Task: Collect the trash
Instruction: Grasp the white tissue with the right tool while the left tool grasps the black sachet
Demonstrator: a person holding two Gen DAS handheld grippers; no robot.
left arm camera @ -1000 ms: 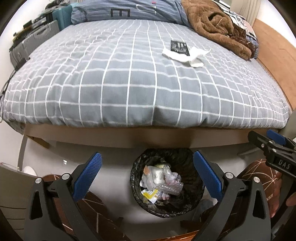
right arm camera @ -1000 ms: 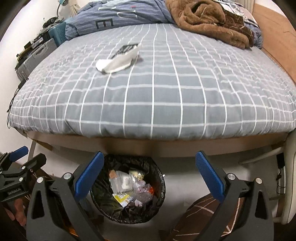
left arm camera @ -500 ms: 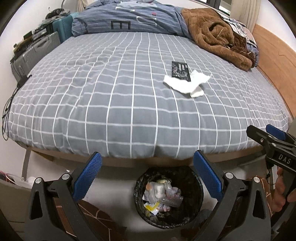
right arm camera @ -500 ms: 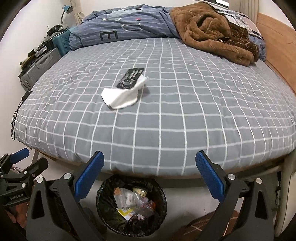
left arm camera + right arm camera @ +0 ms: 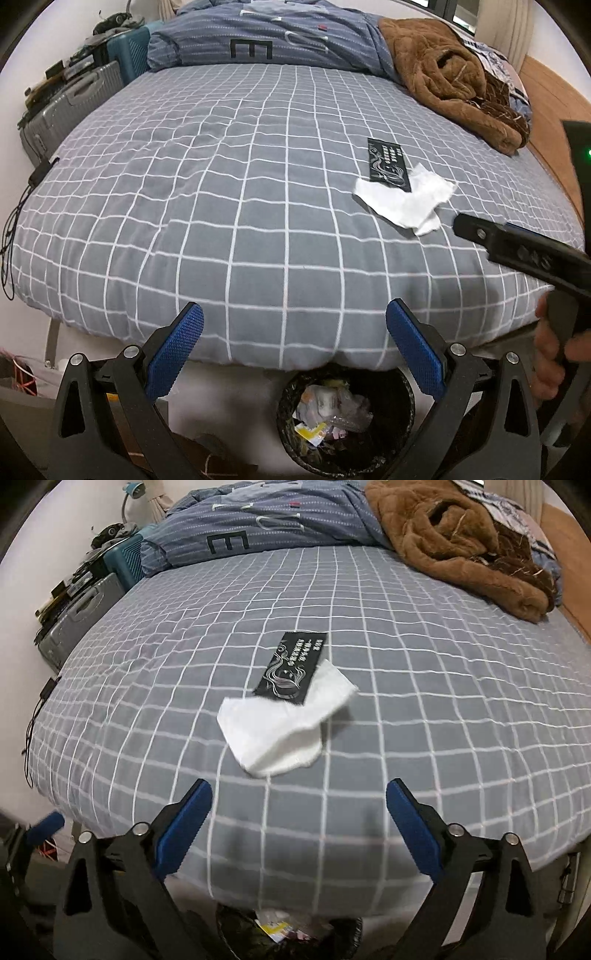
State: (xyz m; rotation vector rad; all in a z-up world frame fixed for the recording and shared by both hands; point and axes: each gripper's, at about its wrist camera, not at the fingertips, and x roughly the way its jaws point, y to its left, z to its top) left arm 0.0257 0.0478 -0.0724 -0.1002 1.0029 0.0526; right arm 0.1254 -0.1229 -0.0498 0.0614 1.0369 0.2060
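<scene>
A crumpled white tissue (image 5: pixel 402 203) (image 5: pixel 284 731) lies on the grey checked bed, and a flat black wrapper (image 5: pixel 388 164) (image 5: pixel 291 668) overlaps its far edge. Below the bed's foot stands a black-bagged trash bin (image 5: pixel 284 406) (image 5: pixel 231 925) with several pieces of rubbish inside. My left gripper (image 5: pixel 293 310) hangs open above the bin, nothing between its blue pads. My right gripper (image 5: pixel 299 786) is over the bed's near edge, just short of the tissue; its jaws are closing slightly from full width and hold nothing. It also shows from the side in the left wrist view, as the right gripper (image 5: pixel 517 251) in a person's hand.
A brown fleece blanket (image 5: pixel 454 81) and a folded blue duvet (image 5: pixel 266 37) are piled at the head of the bed. Suitcases (image 5: pixel 74 99) line the left wall, with cables hanging off the mattress corner. A wooden panel (image 5: pixel 550 122) borders the right side.
Both grippers have moved forward and up from the bin toward the bed. The tissue and wrapper now loom much closer, and the bin has slid to the bottom edge of both views.
</scene>
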